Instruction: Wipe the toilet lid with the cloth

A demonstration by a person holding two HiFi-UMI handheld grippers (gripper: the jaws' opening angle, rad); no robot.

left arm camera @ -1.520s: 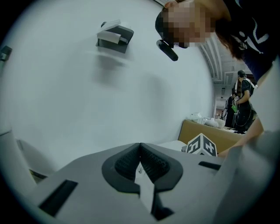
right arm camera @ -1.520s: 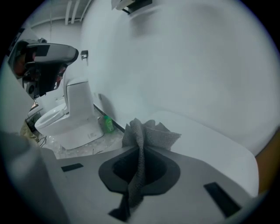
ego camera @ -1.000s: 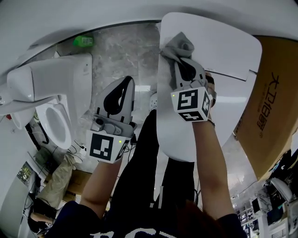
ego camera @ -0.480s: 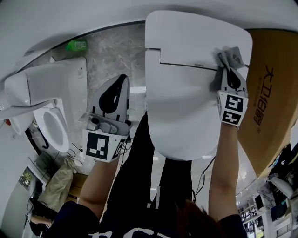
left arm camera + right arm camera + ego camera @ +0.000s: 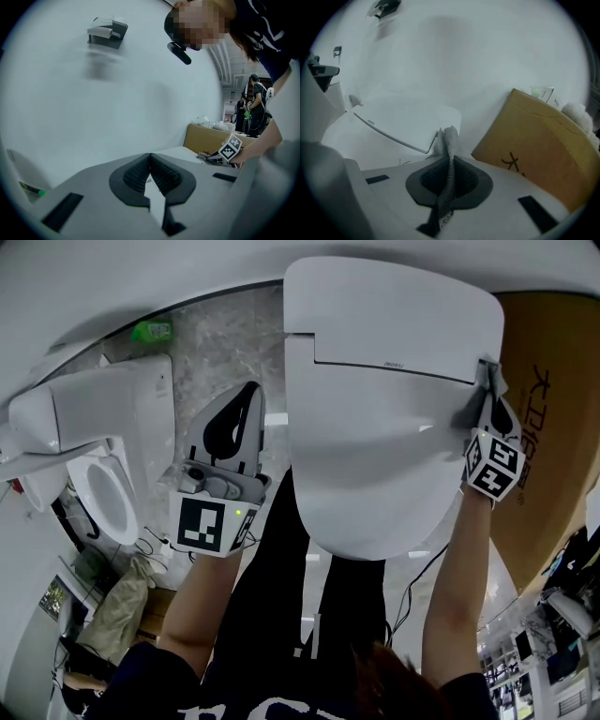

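Right gripper (image 5: 487, 401) clenches the grey cloth (image 5: 449, 150) at the right edge of the toilet lid (image 5: 375, 427), just beside a cardboard box (image 5: 548, 427). The left gripper (image 5: 248, 399), jaws pressed together on nothing, hangs off the lid's left edge. This close to the rim, the cloth may well slide off the lid, snag the box, or slip its thin pinch.

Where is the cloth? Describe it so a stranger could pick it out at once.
Find the big white toilet lid in the middle of the head view and follow its right edge, beside the brown cardboard box. There the tongs of the right gripper are shut on the cloth. It is the only soft, grey, crumpled thing among smooth white surfaces.
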